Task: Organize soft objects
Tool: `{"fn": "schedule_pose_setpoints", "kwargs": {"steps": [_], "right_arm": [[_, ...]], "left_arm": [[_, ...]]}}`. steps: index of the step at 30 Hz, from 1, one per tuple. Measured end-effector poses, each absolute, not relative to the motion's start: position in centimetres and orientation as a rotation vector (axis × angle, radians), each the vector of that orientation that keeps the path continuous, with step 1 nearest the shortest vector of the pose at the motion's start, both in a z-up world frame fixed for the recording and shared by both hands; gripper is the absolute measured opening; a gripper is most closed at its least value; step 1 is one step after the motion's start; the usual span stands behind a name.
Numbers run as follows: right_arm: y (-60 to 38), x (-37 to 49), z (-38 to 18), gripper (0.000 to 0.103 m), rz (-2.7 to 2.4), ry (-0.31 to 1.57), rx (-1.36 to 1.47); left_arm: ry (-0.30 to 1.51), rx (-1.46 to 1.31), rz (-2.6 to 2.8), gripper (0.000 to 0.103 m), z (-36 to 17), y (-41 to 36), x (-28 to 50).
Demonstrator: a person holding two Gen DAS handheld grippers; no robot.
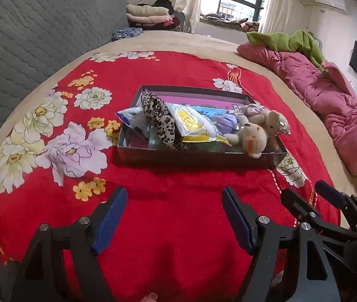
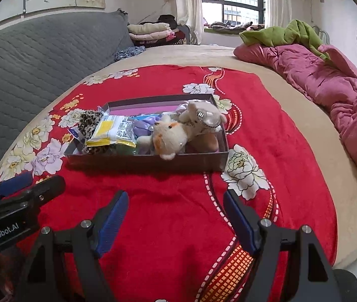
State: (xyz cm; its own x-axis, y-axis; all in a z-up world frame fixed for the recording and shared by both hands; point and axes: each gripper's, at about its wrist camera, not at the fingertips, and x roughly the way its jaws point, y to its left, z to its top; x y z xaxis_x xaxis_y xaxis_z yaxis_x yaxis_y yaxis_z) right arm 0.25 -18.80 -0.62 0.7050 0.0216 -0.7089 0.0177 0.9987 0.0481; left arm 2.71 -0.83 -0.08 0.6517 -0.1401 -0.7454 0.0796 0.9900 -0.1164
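Left wrist view: the left gripper (image 1: 174,215) hangs above the red floral blanket (image 1: 166,183), jaws apart and empty. Ahead sits the shallow box (image 1: 198,156), already filled with soft items, presumably gathered there for tidiness: a leopard-print cloth (image 1: 159,120), a yellow packet (image 1: 194,123), plush toys (image 1: 256,130).

Right wrist view: the right gripper (image 2: 176,216) likewise stands with jaws apart, holding nothing, short of the box (image 2: 153,162). The left gripper's (image 2: 31,185) body reads "GenRobot.AI"; the yellow packet's (image 2: 113,130) print is too small to read
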Motion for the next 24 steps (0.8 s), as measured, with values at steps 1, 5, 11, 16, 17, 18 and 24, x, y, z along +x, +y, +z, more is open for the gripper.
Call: {"fn": "schedule_pose_setpoints", "kwargs": {"steps": [1,5,11,16,17,18,24], "right_arm": [[-18.8,0.3,-0.7,0.077,-0.001,0.789,0.051],[-18.7,0.3,-1.3,0.077,-0.003,0.804,0.05],[-18.6,0.4,-1.8,0.077,-0.002,0.815,0.056],[-18.6,0.6,-2.4,0.077,-0.001,0.837,0.062],[-18.6,0.6,-2.4,0.077,-0.001,0.839,0.062],[-18.5,0.6,-2.4,0.077,0.0,0.839,0.061],[-18.4,0.6,-2.5,0.077,0.003,0.843,0.062]], "left_arm": [[0.851,-0.083,-0.127,0.078,-0.2,-0.8,2.7],[0.851,-0.078,-0.116,0.078,-0.7,-0.7,2.7],[0.855,-0.091,-0.11,0.078,-1.2,-0.5,2.8],[0.874,-0.099,-0.101,0.078,-1.6,-0.3,3.0],[0.877,-0.095,-0.099,0.078,-1.7,-0.3,3.0],[0.878,-0.092,-0.096,0.078,-1.8,-0.3,3.0],[0.883,-0.082,-0.099,0.078,-1.9,-0.5,3.0]]}}
